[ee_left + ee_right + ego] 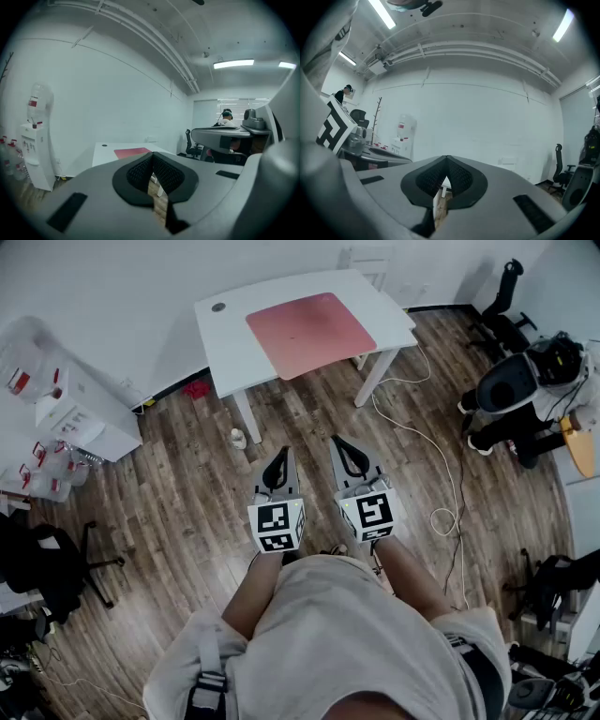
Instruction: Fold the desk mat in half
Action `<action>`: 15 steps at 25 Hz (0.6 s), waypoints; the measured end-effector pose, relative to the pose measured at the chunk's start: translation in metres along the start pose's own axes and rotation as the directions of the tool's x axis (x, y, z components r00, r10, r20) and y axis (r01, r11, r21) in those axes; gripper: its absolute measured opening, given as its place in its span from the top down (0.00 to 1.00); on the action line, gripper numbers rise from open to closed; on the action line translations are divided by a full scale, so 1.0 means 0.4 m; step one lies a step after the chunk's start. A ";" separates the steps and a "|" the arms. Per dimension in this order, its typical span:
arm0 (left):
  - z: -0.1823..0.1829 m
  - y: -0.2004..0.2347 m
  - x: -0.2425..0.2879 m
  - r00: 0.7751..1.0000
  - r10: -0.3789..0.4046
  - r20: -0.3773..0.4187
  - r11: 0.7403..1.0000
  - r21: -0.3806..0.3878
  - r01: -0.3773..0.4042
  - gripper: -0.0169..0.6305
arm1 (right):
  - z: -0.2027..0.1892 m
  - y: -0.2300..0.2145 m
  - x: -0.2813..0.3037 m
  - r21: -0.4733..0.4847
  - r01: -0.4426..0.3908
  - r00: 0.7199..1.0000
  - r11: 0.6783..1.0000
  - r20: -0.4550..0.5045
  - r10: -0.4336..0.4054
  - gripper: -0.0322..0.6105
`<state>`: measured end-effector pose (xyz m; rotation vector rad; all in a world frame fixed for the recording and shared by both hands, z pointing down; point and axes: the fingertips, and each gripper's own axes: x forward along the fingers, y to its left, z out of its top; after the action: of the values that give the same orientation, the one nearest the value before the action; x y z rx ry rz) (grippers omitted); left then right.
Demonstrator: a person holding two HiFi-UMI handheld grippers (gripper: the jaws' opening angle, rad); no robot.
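Observation:
A pink desk mat (310, 333) lies flat and unfolded on a white desk (230, 343) at the far side of the room. In the left gripper view the mat (132, 152) shows as a thin red strip on the desk top (105, 151). I hold both grippers side by side in front of my body, over the wooden floor and well short of the desk. The left gripper (280, 455) (152, 155) is shut with its tips touching and nothing between them. The right gripper (338, 442) (446, 159) is also shut and empty.
A water dispenser (80, 409) (34, 136) stands at the left wall with boxes around it. A small bottle (238, 438) sits by a desk leg. A white cable (442, 514) trails across the floor. A seated person (530, 390) and office chairs (52, 563) flank the room.

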<state>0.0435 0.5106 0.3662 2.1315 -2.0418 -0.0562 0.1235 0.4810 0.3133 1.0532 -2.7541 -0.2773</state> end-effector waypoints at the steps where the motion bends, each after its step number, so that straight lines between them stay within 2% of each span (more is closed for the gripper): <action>1: -0.014 0.017 -0.007 1.000 -0.021 -0.022 1.000 0.003 0.021 0.96 | -0.010 0.029 0.009 0.005 0.000 1.000 1.000 -0.017 0.000 0.89; 4: -0.035 0.075 -0.014 0.995 -0.076 -0.066 0.997 0.017 0.078 0.96 | -0.030 0.105 0.050 -0.003 -0.009 0.998 1.000 -0.059 0.008 0.89; 8: -0.031 0.154 -0.012 0.993 -0.095 -0.068 0.995 0.032 0.098 0.96 | -0.029 0.172 0.109 -0.038 -0.019 0.995 0.999 -0.102 0.015 0.89; 13: -0.067 0.214 -0.031 0.987 -0.103 -0.120 0.994 0.010 0.105 0.96 | -0.058 0.187 0.135 -0.110 0.065 0.984 0.992 -0.157 -0.082 0.89; 15: -0.081 0.231 -0.018 0.985 -0.098 -0.139 0.995 -0.008 0.098 0.96 | -0.073 0.177 0.146 -0.121 0.074 0.978 0.990 -0.185 -0.096 0.89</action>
<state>-0.0428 0.5182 0.4123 2.1689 -1.8593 0.0757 0.0422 0.4906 0.3639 1.1082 -2.4974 -0.3228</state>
